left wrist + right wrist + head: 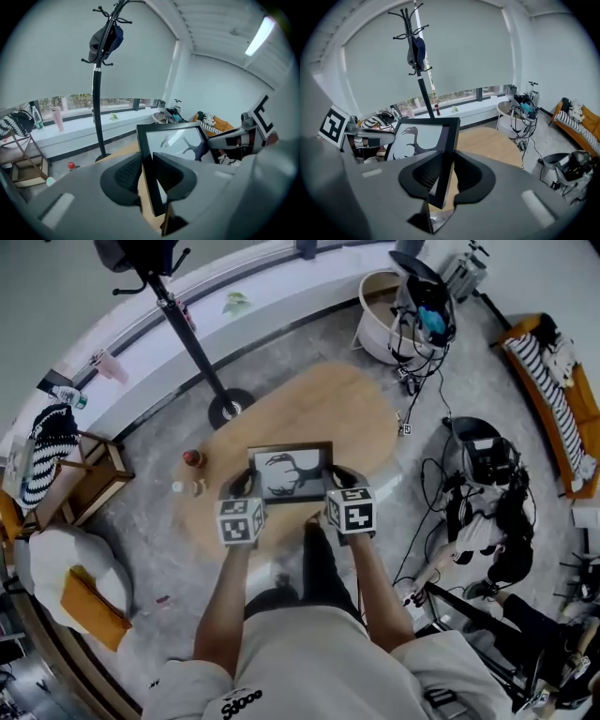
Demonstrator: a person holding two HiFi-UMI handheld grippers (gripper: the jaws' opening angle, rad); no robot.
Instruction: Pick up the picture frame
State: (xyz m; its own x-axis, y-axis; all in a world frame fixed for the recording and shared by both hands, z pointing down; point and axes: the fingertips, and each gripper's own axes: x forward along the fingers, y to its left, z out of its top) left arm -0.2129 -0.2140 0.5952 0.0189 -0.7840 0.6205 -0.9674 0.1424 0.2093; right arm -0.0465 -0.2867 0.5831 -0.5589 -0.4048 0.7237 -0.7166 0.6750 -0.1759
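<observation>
A black picture frame [291, 472] with a dark animal silhouette on white hangs above the oval wooden table [323, 404], held between both grippers. My left gripper [246, 487] is shut on the frame's left edge. In the left gripper view the frame [176, 140] stands edge-on between the pads of my left gripper [146, 171]. My right gripper [335, 482] is shut on the right edge. In the right gripper view the frame [419, 140] sits between the pads of my right gripper [444, 176]. Each gripper view shows the other gripper across the frame.
A red-capped bottle [193, 458] and small items [180, 487] stand at the table's left edge. A coat stand base [230, 407] is behind the table. A white round table with cables [403, 306], floor cables and gear [483, 465], an orange sofa [558, 390] and a wooden chair [89, 474] surround it.
</observation>
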